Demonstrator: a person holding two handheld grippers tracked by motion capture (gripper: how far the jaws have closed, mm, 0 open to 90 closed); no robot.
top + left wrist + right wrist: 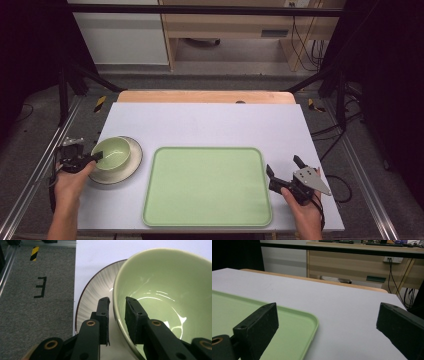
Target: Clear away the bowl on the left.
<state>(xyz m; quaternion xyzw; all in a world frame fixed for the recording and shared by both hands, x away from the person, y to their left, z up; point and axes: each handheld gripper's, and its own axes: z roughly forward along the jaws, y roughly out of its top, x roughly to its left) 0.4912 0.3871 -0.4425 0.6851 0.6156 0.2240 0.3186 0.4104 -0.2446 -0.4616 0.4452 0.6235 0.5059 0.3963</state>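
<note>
A pale green bowl [113, 152] [162, 287] stands on a striped plate [135, 159] [96, 287] at the table's left edge. My left gripper [95, 157] [117, 300] straddles the bowl's near rim, one jaw outside the wall and one inside. A thin strip of plate shows between the outer pad and the bowl, so the jaws stand narrowly open around the rim. My right gripper [282, 164] [327, 315] rests wide open at the right, beside the green tray [207, 186] [294, 322], with nothing between its fingers.
The tray lies bare in the middle near the front edge. White table surface [210, 122] stretches behind it. Grey carpet with tape marks [41, 286] lies beyond the table's left edge; a wooden cabinet [352, 265] stands past the far edge.
</note>
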